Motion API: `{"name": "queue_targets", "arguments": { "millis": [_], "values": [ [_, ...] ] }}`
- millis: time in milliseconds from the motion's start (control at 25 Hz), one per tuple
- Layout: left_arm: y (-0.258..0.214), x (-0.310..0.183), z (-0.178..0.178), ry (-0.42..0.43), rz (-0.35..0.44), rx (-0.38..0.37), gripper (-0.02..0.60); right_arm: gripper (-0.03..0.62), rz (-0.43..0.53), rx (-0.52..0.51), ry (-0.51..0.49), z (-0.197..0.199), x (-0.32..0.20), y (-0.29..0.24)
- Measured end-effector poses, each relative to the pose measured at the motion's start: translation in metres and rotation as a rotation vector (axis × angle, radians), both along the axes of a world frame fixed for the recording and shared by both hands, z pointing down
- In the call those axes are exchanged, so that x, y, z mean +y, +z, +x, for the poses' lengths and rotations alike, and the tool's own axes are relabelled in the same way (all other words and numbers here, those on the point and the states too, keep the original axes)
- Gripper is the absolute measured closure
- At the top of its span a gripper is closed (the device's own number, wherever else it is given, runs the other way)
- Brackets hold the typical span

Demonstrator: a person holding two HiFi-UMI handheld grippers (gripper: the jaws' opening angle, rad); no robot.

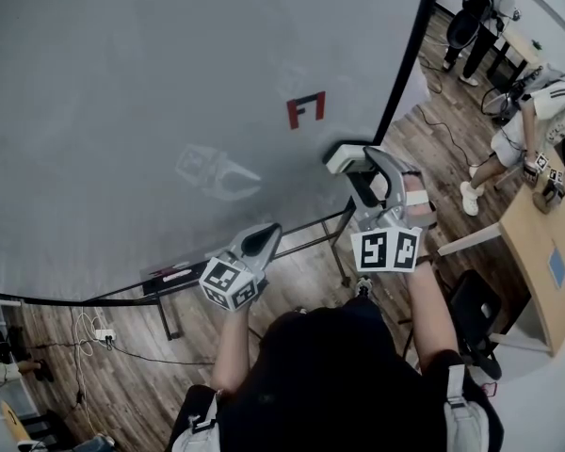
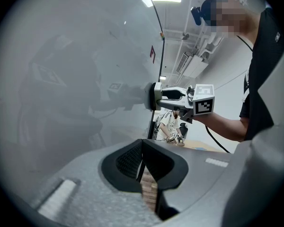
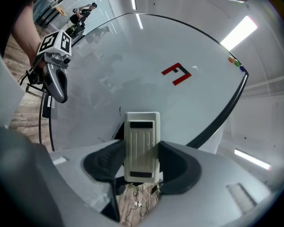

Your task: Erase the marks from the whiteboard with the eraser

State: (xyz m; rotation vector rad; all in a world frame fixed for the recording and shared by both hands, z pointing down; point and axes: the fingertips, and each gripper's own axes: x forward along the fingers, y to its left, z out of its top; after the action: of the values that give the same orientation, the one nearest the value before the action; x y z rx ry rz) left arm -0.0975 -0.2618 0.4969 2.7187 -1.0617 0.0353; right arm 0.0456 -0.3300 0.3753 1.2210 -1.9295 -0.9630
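Note:
The whiteboard (image 1: 151, 92) fills the upper left of the head view, with a red angular mark (image 1: 306, 109) near its right side. My right gripper (image 1: 365, 169) is shut on a white eraser (image 1: 342, 158), which sits against the board's lower right area, below the mark. In the right gripper view the eraser (image 3: 142, 143) stands upright between the jaws of my right gripper (image 3: 142, 159), and the red mark (image 3: 176, 74) lies above and to its right. My left gripper (image 1: 261, 242) hangs below the board, shut and empty. In its own view my left gripper (image 2: 142, 161) has its pads touching.
The board's black frame (image 1: 410, 55) and stand legs (image 1: 334, 238) rise from a wooden floor (image 1: 122, 365). A tray (image 1: 174, 276) runs along the bottom edge. A wooden table (image 1: 546, 252), a black chair (image 1: 471, 309) and people (image 1: 537, 121) are at the right. Cables (image 1: 99, 332) lie at lower left.

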Motion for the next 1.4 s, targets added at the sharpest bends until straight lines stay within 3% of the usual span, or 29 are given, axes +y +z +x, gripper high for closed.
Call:
{"name": "queue_targets", "arguments": {
  "millis": [360,720,1040,1240,1400],
  "values": [
    [0.004,0.001,0.007,0.016,-0.007,0.006,0.571,0.367,0.016,0.036,0.021,-0.005,0.000,0.005],
    [0.005,0.016,-0.023,0.005,-0.006,-0.009,0.571,0.367,0.004,0.039,-0.024,-0.055,0.018,0.015],
    [0.010,0.034,-0.063,-0.057,-0.012,-0.014,0.571,0.367,-0.012,0.065,-0.111,-0.111,0.035,0.039],
    [0.008,0.040,-0.080,-0.092,-0.010,-0.016,0.571,0.367,-0.014,0.063,-0.118,-0.116,0.038,0.037],
    [0.008,0.039,-0.073,-0.085,-0.009,-0.017,0.571,0.367,-0.027,0.058,-0.138,-0.114,0.037,0.037]
  ]
}}
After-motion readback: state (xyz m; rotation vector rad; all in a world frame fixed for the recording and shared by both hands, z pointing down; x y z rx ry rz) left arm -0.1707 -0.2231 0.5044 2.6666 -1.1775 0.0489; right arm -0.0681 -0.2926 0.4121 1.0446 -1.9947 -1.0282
